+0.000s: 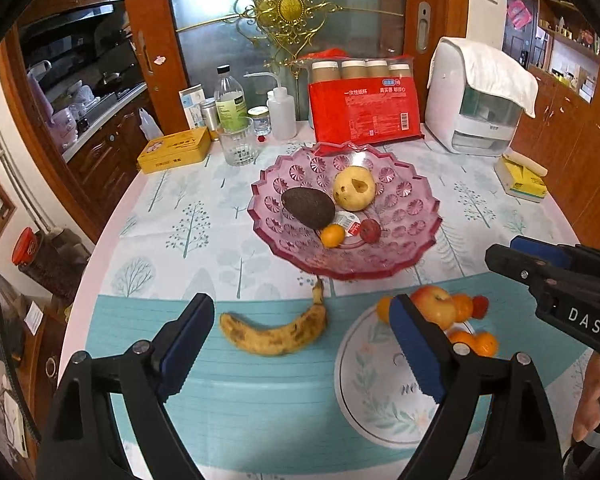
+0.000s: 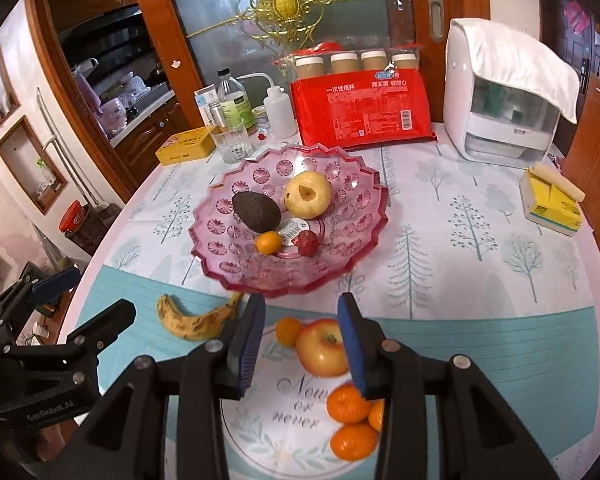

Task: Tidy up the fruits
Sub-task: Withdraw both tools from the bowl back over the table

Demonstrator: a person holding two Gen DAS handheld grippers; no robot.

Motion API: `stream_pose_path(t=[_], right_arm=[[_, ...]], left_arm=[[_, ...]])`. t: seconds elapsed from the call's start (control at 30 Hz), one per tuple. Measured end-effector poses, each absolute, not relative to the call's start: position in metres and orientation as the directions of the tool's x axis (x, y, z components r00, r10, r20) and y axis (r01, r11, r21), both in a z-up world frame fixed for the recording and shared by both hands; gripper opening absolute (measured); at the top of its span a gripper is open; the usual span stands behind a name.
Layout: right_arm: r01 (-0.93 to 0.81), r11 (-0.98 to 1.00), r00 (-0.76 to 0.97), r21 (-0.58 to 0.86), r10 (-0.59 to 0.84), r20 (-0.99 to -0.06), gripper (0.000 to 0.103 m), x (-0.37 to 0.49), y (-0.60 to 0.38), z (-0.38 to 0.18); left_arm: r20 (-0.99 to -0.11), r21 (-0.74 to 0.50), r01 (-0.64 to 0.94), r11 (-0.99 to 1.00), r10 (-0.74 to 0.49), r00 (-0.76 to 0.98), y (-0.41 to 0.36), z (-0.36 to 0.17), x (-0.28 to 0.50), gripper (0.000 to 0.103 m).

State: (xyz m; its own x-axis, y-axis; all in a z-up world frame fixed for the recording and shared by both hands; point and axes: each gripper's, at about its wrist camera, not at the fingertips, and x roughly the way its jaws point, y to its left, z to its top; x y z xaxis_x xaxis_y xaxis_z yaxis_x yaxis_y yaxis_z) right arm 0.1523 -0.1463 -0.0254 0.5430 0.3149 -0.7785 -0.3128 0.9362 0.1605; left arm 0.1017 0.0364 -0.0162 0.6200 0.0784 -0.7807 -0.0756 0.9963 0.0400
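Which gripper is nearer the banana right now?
Left. The left gripper hangs open above the banana, which shows between its fingers; the right gripper is over the white plate beside it.

A: How many fruits in the pink glass bowl (image 2: 220, 224)?
B: Four: one avocado (image 2: 256, 211), one pear (image 2: 307, 194), one small orange fruit (image 2: 269, 243), one small red fruit (image 2: 307, 243).
A: And on the white plate (image 2: 268, 432) in front of the bowl?
B: One apple (image 2: 320, 346), three mandarins (image 2: 346, 402) and one small orange one (image 2: 288, 331) show here.
A: Bananas?
B: One banana (image 2: 192, 320), on the bench just in front of the bowl.
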Motion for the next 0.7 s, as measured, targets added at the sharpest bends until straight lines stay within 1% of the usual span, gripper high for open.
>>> stream_pose_path(t=[0.37,0.53,0.7], right_arm=[[-0.366,0.916,0.547,0.164,0.354,-0.758,0.041,0.106,-0.163,-0.009],[-0.384,0.907,0.53,0.174,0.371,-0.763,0.042,0.095,-0.166,-0.014],[-0.392,0.903,0.508,0.177,0.373,-0.776,0.042,0.089,-0.164,-0.025]], left_arm=[[-0.752,0.083,-0.134,0.987,0.151,0.642,0.026,0.007,0.044,0.089],[-0.758,0.115,-0.145,0.983,0.181,0.627,0.027,0.006,0.028,0.089],[-0.772,0.127,-0.123,0.984,0.176,0.611,0.032,-0.003,0.022,0.089]])
